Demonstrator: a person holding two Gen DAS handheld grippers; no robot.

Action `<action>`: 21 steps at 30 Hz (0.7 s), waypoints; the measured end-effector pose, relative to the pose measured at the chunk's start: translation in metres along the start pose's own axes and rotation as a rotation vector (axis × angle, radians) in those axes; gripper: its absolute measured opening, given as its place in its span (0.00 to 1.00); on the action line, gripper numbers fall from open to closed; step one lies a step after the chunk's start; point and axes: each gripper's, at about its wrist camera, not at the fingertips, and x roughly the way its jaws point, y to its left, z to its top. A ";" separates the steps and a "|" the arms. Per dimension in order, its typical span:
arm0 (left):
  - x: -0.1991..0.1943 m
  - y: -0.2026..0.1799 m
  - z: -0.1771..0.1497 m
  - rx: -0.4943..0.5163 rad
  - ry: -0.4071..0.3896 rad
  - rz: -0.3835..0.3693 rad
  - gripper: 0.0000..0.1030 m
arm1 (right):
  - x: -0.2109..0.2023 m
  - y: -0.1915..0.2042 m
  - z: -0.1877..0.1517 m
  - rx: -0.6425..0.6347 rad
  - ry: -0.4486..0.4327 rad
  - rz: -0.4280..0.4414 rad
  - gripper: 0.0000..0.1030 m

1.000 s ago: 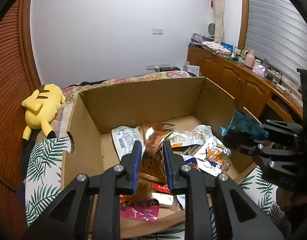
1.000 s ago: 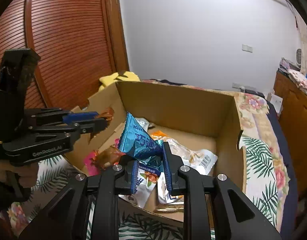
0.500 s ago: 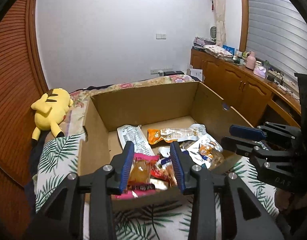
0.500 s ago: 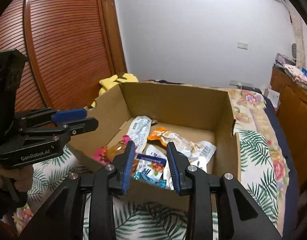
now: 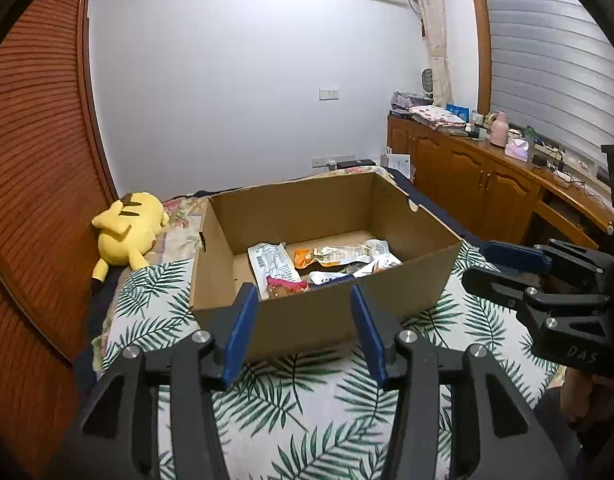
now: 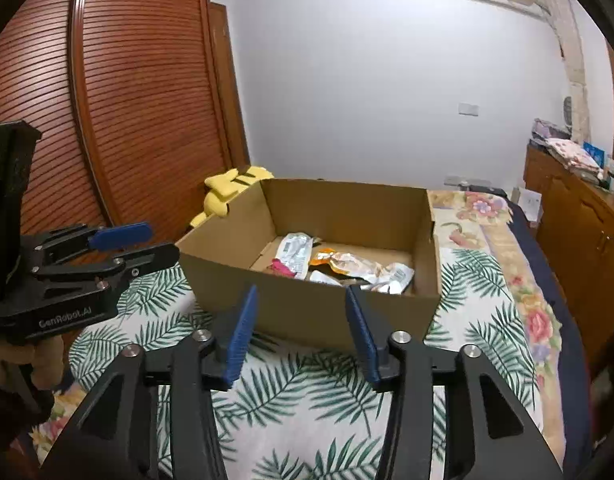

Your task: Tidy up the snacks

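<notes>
Both tongs have backed away from the cardboard box (image 5: 319, 320), and the packets they carried now lie inside it.

Left tongs (image 5: 305, 334) and right tongs (image 6: 301, 332) stand released with nothing between them, their jaws having just been opening. Snack packets (image 5: 327, 260) rest loose on the box floor, on the bed (image 5: 291, 396). They look light, thin and crinkly, likely slippery; a pinch on a flat sealed edge should hold best.

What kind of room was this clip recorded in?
Most likely a bedroom: a bed with a leaf-print cover, a yellow plush toy beside a louvred wardrobe door, and wooden cabinets.
</notes>
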 end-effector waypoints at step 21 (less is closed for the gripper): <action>-0.071 -0.010 -0.036 -0.056 -0.092 0.032 0.89 | -0.061 0.013 -0.033 0.054 -0.090 -0.113 1.00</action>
